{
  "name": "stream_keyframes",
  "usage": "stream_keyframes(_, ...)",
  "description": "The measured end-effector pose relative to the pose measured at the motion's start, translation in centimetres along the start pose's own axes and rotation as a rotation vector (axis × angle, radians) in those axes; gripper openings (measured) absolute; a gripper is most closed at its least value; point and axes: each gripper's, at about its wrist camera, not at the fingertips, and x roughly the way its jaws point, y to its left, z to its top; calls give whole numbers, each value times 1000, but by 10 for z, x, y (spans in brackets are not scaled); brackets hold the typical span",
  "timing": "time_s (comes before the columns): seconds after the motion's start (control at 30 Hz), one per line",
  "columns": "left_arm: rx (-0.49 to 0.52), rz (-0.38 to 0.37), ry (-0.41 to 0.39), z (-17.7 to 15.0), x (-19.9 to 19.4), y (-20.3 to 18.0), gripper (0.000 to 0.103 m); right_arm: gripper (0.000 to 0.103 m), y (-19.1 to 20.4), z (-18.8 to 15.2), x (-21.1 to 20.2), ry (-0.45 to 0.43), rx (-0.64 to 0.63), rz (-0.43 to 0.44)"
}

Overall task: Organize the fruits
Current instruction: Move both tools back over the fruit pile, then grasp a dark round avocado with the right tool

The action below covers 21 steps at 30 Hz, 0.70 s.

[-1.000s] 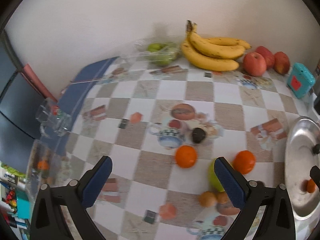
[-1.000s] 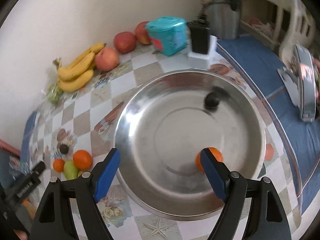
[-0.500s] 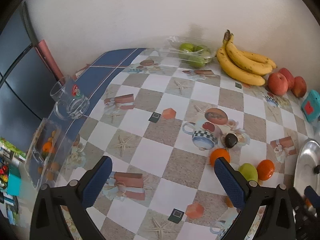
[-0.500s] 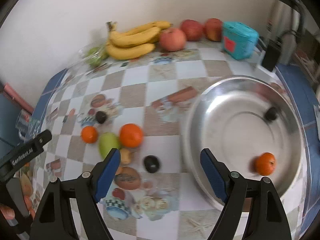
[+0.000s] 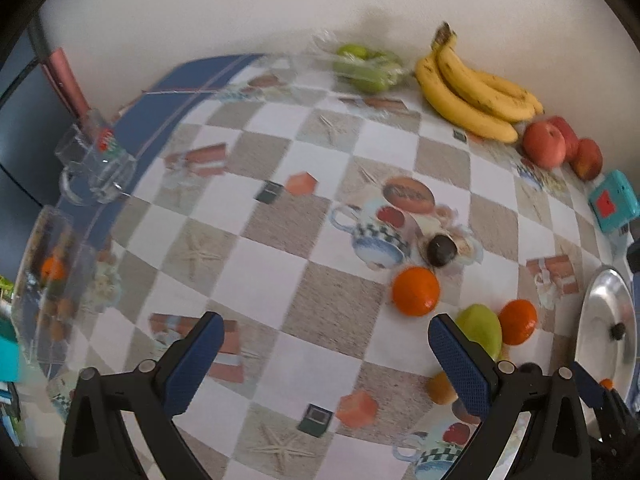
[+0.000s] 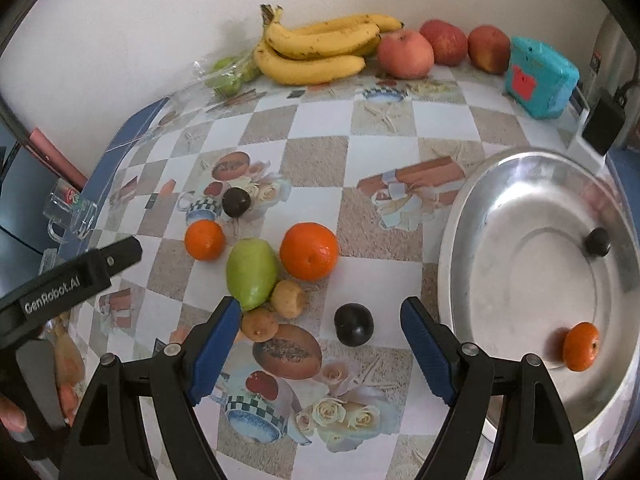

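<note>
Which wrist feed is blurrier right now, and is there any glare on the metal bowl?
Left wrist view: motion-smeared, the bananas and glass mug look soft. Right wrist view: sharp, with bright sheen on the metal bowl rim and floor; both bend at the edges.

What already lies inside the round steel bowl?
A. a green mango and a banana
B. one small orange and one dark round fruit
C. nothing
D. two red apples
B: the right wrist view shows a small orange and a dark round fruit resting inside the round steel bowl.

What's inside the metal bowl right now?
The metal bowl holds one orange near its front and one small dark round fruit farther back. The right claw's finger covers the bowl's near-left rim, so that part stays unseen.
</note>
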Motion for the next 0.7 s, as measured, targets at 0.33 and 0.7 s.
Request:
stream_keyframes(0.33, 23, -43, 58, -5, 16, -15, 103, 81, -8, -1, 11, 8, -4, -26)
stream_keyframes(0.7, 34, -104, 118, -10, 24, -24, 103, 45, -12, -6, 24, 57, -3, -88)
